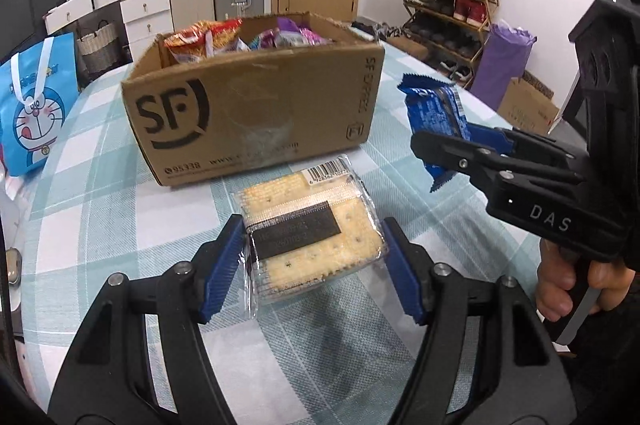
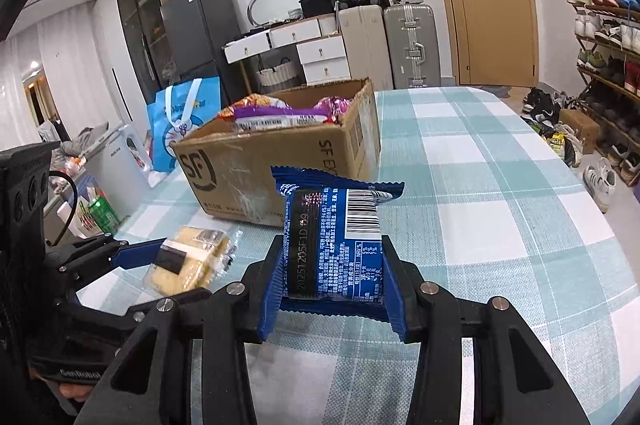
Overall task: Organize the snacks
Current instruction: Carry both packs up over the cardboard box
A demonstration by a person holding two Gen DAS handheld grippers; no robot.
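Note:
A clear-wrapped cracker pack lies on the checked tablecloth in front of the cardboard SF box. My left gripper straddles the pack with both blue pads against its sides; it also shows in the right wrist view around the cracker pack. My right gripper is shut on a blue snack packet and holds it above the table, right of the box. The blue packet and right gripper show in the left wrist view. The box holds several snack bags.
A blue Doraemon bag stands at the table's left edge beside the box. The checked table stretches right of the box. Suitcases, drawers, a door and a shoe rack stand behind.

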